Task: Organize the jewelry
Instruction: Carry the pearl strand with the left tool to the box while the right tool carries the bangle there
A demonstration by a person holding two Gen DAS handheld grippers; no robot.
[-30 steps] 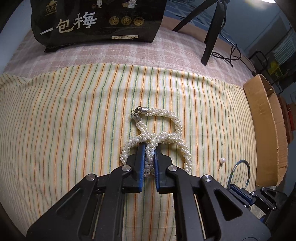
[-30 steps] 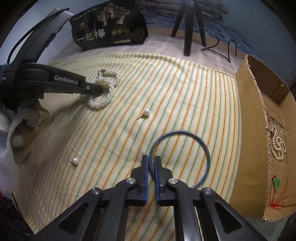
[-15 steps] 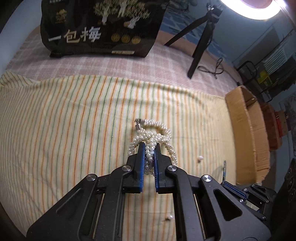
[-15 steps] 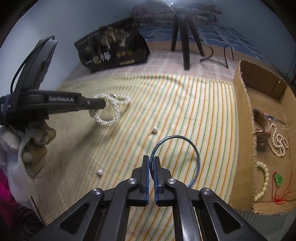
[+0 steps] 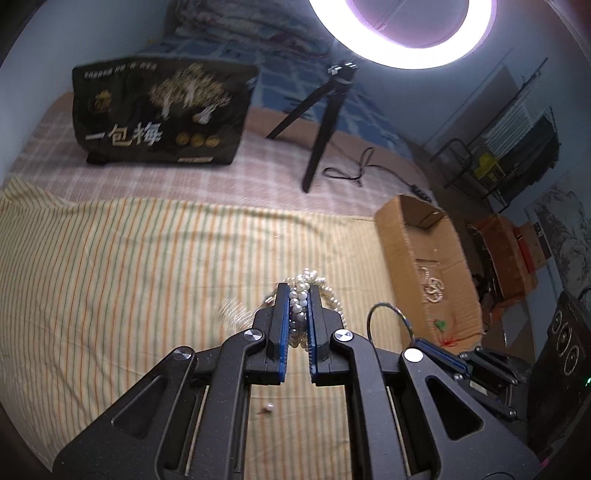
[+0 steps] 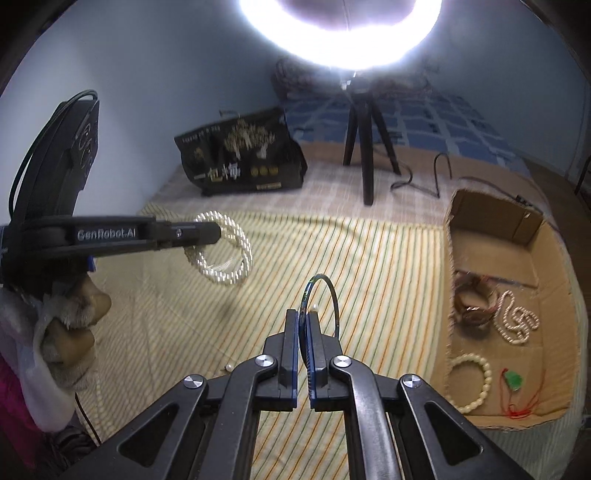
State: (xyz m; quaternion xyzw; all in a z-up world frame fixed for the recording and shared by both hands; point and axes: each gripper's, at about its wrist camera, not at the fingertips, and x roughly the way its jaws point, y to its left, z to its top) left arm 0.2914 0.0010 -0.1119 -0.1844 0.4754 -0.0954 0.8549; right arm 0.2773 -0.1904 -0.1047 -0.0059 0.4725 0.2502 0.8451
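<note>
Two loads aloft | left gripper (image 5: 299,291) clamped on pearl necklace (image 6: 221,254); right gripper (image 6: 303,314) clamped on blue bangle (image 6: 320,302) | risk: dangling pearl loops snagging cardboard box (image 6: 448,258) rim; thin bangle slipping from jaws

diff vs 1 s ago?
Both lifted: left gripper raised the white pearl necklace off the striped yellow cloth; right gripper raised the thin blue bangle. Grips unchanged, both shut. Loose pearl earrings and cardboard box stayed put.

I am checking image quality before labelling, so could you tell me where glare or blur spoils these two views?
Right wrist view: the ring light blows out the top, and the hanging pearl necklace is slightly motion-smeared. Left wrist view: the ring light glares less, with a blurred streak on the striped cloth beside the left gripper.
</note>
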